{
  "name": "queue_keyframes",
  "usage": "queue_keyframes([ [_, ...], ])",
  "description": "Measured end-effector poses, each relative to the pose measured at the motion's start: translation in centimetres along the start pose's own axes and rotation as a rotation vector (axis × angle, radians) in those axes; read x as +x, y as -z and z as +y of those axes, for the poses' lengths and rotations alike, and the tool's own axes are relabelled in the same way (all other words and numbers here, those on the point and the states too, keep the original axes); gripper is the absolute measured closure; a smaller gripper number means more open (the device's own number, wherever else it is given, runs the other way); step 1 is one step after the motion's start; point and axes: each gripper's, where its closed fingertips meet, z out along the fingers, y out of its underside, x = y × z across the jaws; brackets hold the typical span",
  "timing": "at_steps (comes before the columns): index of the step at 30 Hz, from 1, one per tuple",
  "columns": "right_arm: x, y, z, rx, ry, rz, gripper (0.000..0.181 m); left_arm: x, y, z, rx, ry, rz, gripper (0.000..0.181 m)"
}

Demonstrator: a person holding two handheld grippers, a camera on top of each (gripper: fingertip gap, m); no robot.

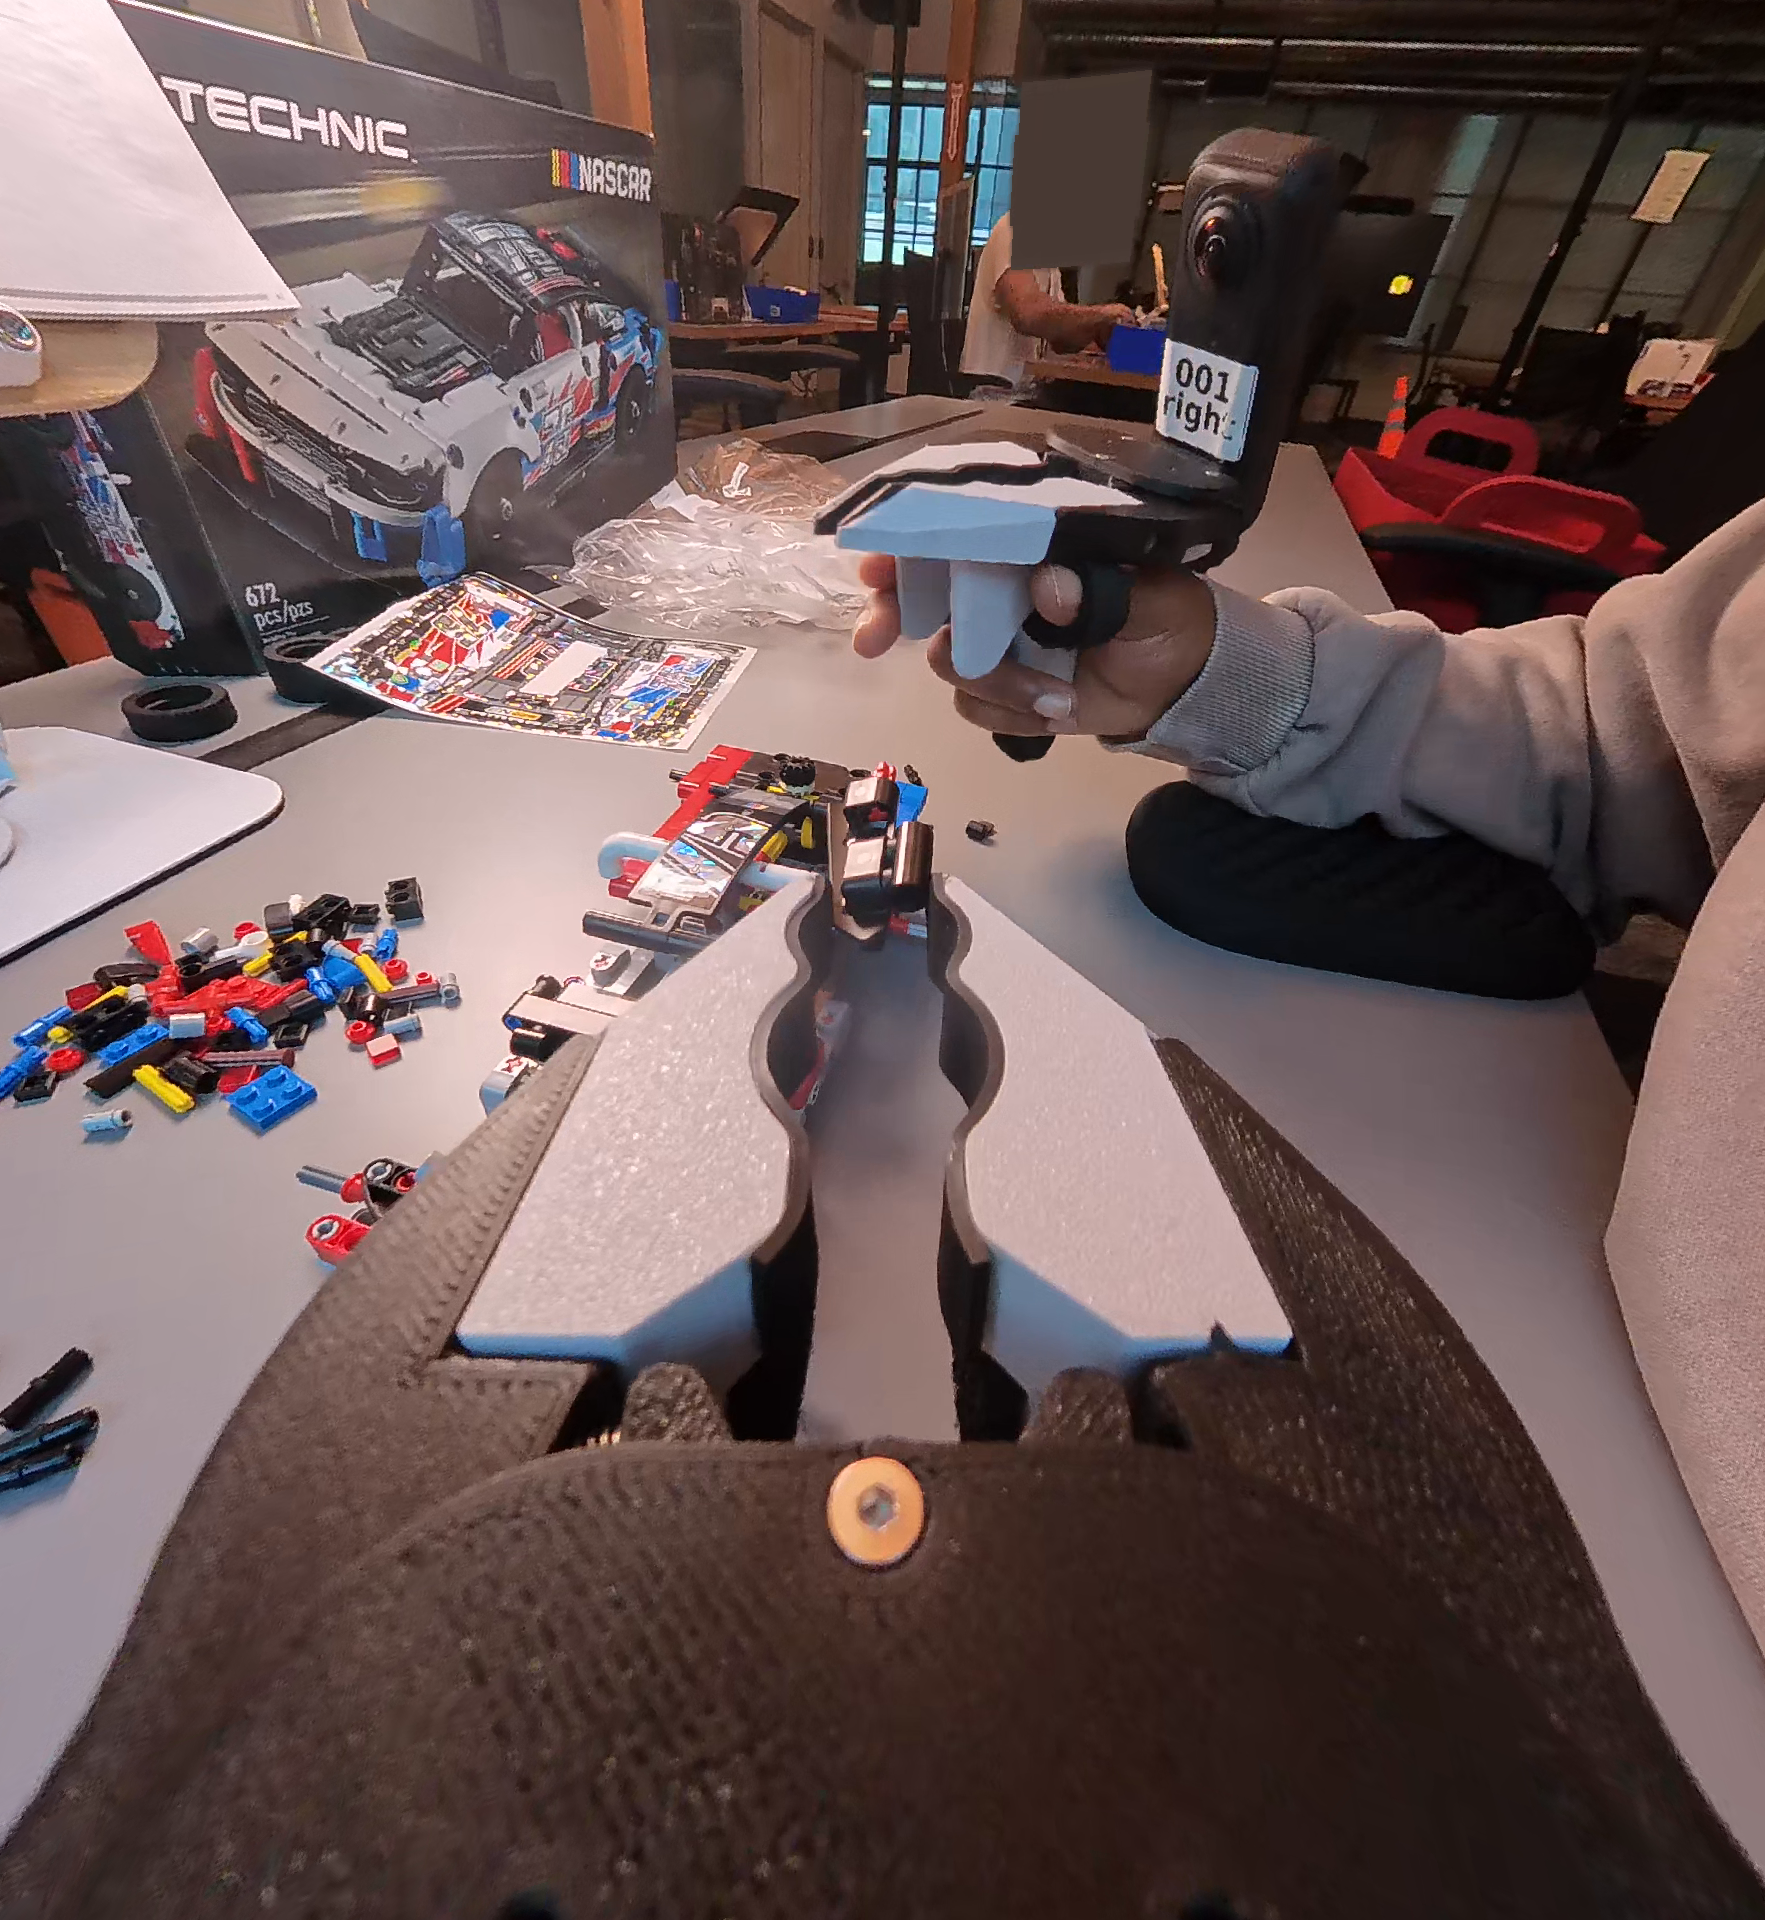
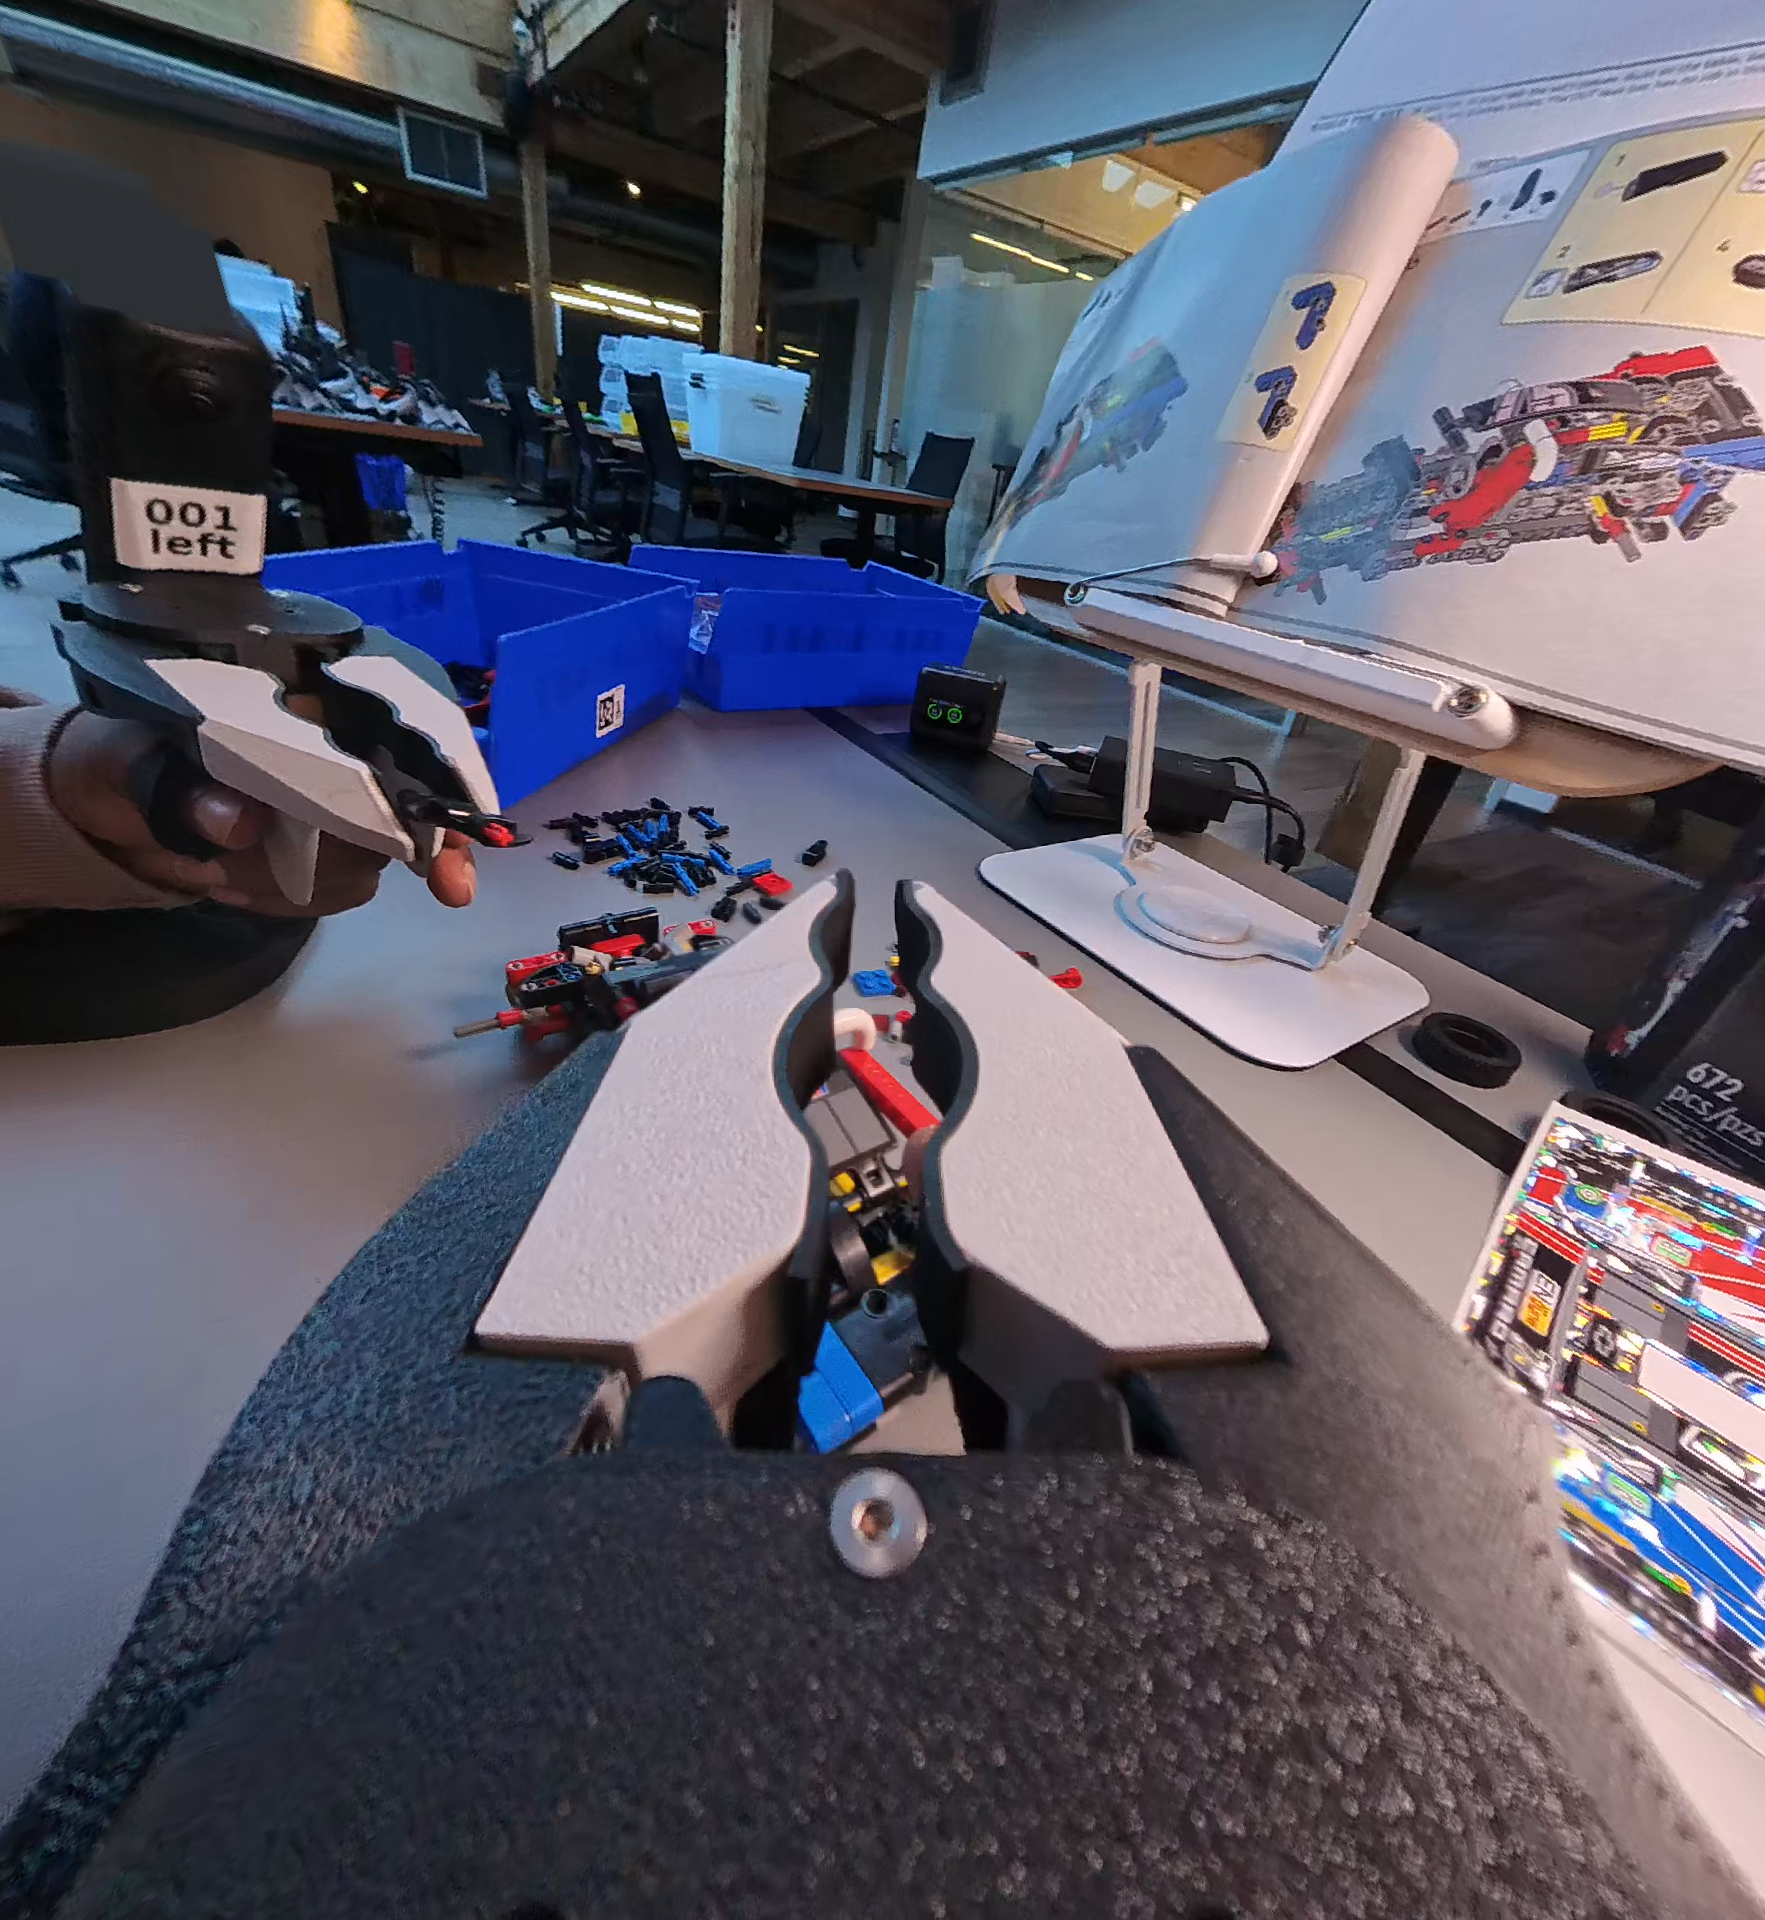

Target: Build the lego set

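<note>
left gripper (image 2: 462, 821) pinching small black-and-red plastic pin piece (image 2: 473, 828) at its tips | right gripper (image 2: 873, 904) hovering narrowly parted, empty, above half-built multicoloured brick chassis (image 1: 774, 852) on grey table (image 1: 1273, 1091) | chassis looking light, rigid, snap-prone; gripping red side beam (image 2: 883, 1091) advisable

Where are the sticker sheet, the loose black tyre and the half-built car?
sticker sheet (image 1: 535, 665), left wrist view, middle of the printed sheet.
black tyre (image 1: 179, 711), left wrist view, its tread, near the stand's base.
half-built car (image 1: 743, 852), left wrist view, on its shiny panel.
</note>
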Motion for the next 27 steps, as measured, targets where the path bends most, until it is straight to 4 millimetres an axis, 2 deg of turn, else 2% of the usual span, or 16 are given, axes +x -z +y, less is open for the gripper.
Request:
queue_keyframes([
  [1, 0.5, 0.2, 0.0, -0.009, 0.014, 0.019, 0.181, 0.0, 0.0, 0.0, 0.001, 0.001, -0.001, 0.166],
  [5, 2.5, 1.3, -0.6, -0.042, 0.055, 0.072, 0.181, 0.0, 0.0, 0.0, 0.003, 0.001, 0.002, 0.166],
  [7, 2.8, 1.9, -0.2, -0.103, 0.068, 0.044, 0.181, 0.1, 0.0, 0.0, 0.003, -0.003, 0.006, 0.166],
  [10, 2.2, 3.2, 2.1, -0.279, 0.074, -0.071, 0.171, 0.3, -0.1, 0.1, -0.001, -0.001, 0.015, 0.166],
  [12, 1.5, 4.7, 4.6, -0.444, 0.081, -0.159, 0.168, 0.3, -0.2, 0.2, -0.003, 0.0, 0.018, 0.166],
  [15, 0.8, 8.5, 9.0, -0.725, 0.061, -0.254, 0.165, 0.3, -0.2, 0.2, -0.004, -0.001, 0.018, 0.166],
  [18, 1.7, 11.9, 12.3, -0.922, 0.001, -0.236, 0.162, 0.3, -0.3, 0.3, -0.007, 0.004, 0.02, 0.166],
  [21, 2.7, 13.2, 13.3, -0.964, -0.031, -0.196, 0.163, 0.3, -0.4, 0.5, -0.015, 0.005, 0.023, 0.166],
  [25, 5.1, 13.2, 13.8, -0.969, 0.001, -0.078, 0.167, 0.4, -0.6, 0.8, -0.025, 0.006, 0.027, 0.166],
  [27, 5.6, 13.0, 14.1, -0.967, 0.004, -0.058, 0.165, 0.4, -0.6, 0.8, -0.027, 0.006, 0.028, 0.166],
])
